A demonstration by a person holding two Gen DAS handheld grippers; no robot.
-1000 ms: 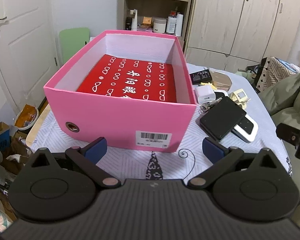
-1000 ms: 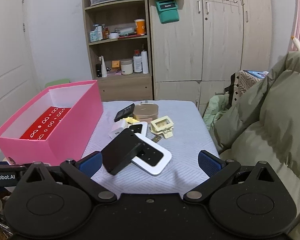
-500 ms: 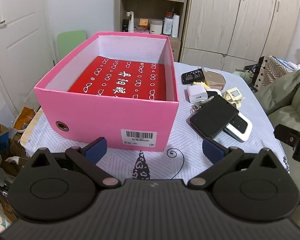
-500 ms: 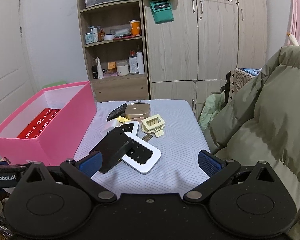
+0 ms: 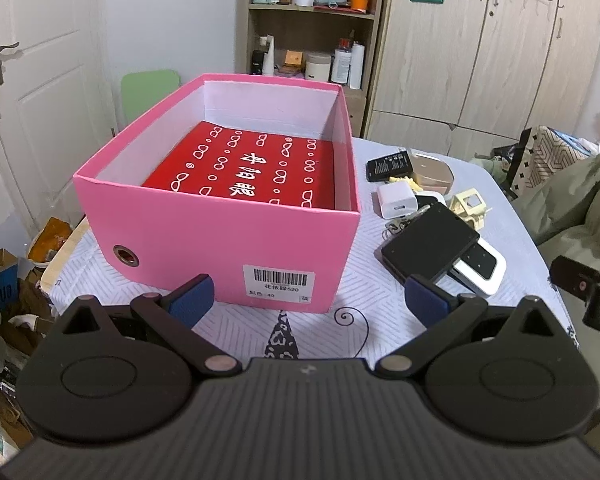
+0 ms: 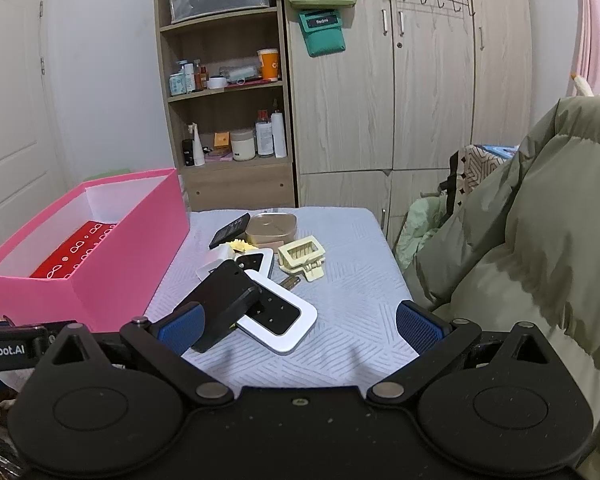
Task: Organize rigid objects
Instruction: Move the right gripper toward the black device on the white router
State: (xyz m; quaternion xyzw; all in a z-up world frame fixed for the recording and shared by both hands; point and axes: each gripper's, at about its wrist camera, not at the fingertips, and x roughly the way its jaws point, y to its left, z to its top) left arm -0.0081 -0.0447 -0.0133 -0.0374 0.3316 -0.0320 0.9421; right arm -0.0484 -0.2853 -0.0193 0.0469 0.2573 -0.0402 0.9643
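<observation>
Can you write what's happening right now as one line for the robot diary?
stage: before pickup | left gripper: open, facing pink box | right gripper: open, near black case | items: on table, unboxed

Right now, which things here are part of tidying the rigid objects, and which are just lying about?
For the job: pink box; black case; white remote; white charger; yellow clip; tan round case; black battery.

Lying about: shelf bottles; green jacket; teal pouch.
</observation>
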